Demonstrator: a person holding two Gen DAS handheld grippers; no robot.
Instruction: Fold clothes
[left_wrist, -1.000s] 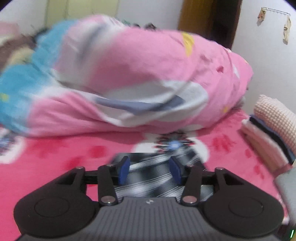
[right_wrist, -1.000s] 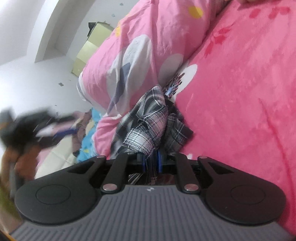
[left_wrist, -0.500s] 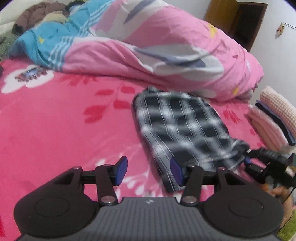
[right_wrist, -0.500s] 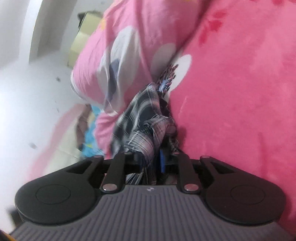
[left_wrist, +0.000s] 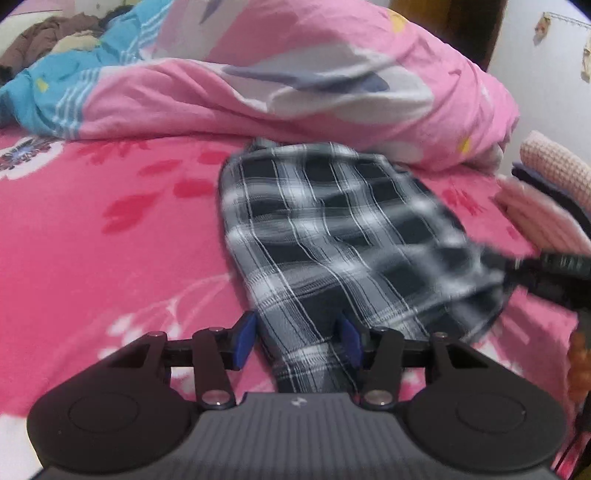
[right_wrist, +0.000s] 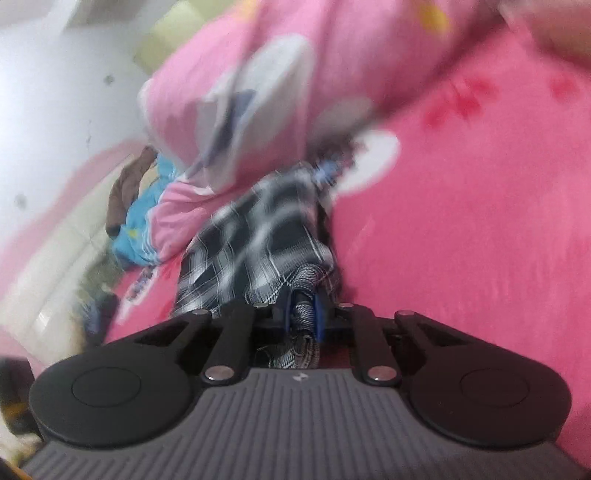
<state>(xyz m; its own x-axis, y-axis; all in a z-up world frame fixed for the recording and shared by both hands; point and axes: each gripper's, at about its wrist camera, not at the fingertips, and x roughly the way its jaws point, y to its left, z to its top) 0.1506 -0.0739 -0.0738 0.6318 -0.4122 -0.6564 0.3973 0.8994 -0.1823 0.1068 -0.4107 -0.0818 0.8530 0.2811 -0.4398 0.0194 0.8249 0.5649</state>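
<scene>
A black-and-white plaid garment (left_wrist: 332, 221) lies spread on the pink flowered bed sheet (left_wrist: 110, 258). In the left wrist view its near corner runs between the blue pads of my left gripper (left_wrist: 297, 325), which stands open around it. My right gripper (right_wrist: 303, 312) has its jaws closing on a bunched corner of the same plaid garment (right_wrist: 251, 236), with the fabric pinched between the pads. From the left wrist view the right gripper (left_wrist: 513, 269) shows at the right edge, holding that corner slightly lifted.
A big pink, white and blue duvet (left_wrist: 295, 74) is heaped along the far side, just behind the garment. A stack of folded clothes (left_wrist: 546, 206) stands at the right. Brown clothing (left_wrist: 48, 33) lies at the far left. Pink sheet (right_wrist: 461, 240) stretches to the right of the garment.
My left gripper has come down to the garment's near edge, so the corner now lies between its fingers. The right gripper has rolled and lifted a little, still holding the fabric.
</scene>
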